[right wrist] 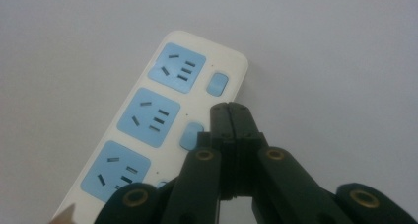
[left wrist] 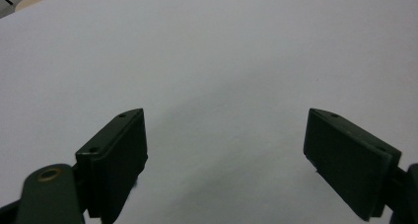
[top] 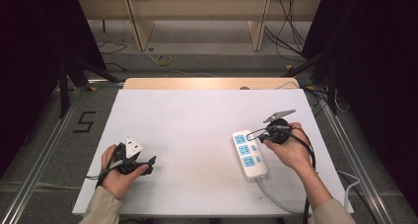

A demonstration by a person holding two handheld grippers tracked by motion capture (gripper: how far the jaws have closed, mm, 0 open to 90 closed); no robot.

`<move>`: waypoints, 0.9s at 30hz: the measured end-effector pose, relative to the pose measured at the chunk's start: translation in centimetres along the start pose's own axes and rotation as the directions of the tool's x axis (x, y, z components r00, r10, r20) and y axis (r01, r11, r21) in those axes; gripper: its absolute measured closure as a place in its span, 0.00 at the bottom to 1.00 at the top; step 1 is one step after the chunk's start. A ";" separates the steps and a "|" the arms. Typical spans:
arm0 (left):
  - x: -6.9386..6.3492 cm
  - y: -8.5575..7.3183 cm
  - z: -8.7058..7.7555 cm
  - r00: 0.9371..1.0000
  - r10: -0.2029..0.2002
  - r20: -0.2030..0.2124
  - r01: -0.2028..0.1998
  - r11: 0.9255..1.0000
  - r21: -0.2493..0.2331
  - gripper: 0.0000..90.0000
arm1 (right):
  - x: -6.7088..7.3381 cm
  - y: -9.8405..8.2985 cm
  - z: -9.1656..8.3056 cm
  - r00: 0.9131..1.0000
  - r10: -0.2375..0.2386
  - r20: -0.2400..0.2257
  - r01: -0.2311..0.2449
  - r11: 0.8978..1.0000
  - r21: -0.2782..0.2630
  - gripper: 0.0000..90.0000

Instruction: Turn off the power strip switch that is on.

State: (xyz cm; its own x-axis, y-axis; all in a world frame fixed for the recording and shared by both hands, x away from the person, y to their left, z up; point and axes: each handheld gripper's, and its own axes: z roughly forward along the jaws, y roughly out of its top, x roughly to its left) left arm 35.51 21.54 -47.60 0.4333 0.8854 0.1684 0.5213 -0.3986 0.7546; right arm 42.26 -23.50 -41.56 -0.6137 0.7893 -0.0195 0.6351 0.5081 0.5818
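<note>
A white worktop (top: 197,135) carries a white power strip (top: 249,155) with three blue sockets, lying near the right edge, its grey cable (top: 276,199) running off toward the near edge. The right gripper (top: 251,135) is held over the strip's far end; its jaws are clenched together with nothing between them, their tips just beside the middle blue switch (right wrist: 190,135). The left gripper (top: 148,165) rests near the near left corner, its jaws released wide over bare worktop.
</note>
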 end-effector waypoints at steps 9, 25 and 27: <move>0.0 0.0 0.0 1.000 0.000 0.000 0.000 1.000 -0.002 0.18 | 0.0 0.6 0.7 1.000 -0.002 -0.005 0.002 1.000 0.026 1.00; -0.1 0.0 0.0 1.000 0.000 0.004 0.000 1.000 -0.002 0.18 | -0.3 1.6 1.9 1.000 0.008 -0.015 -0.007 0.998 0.060 1.00; -0.1 0.0 0.1 1.000 0.001 0.004 -0.001 1.000 -0.002 0.18 | -0.3 1.8 2.1 1.000 0.008 -0.015 -0.007 0.998 0.067 1.00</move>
State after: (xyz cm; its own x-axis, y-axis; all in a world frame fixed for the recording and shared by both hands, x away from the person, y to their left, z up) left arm 35.53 21.39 -47.63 0.4365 0.8842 0.1665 0.5194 -0.3987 0.7558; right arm 44.56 -22.15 -42.19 -0.6157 0.7880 -0.0032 0.6692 0.5250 0.5258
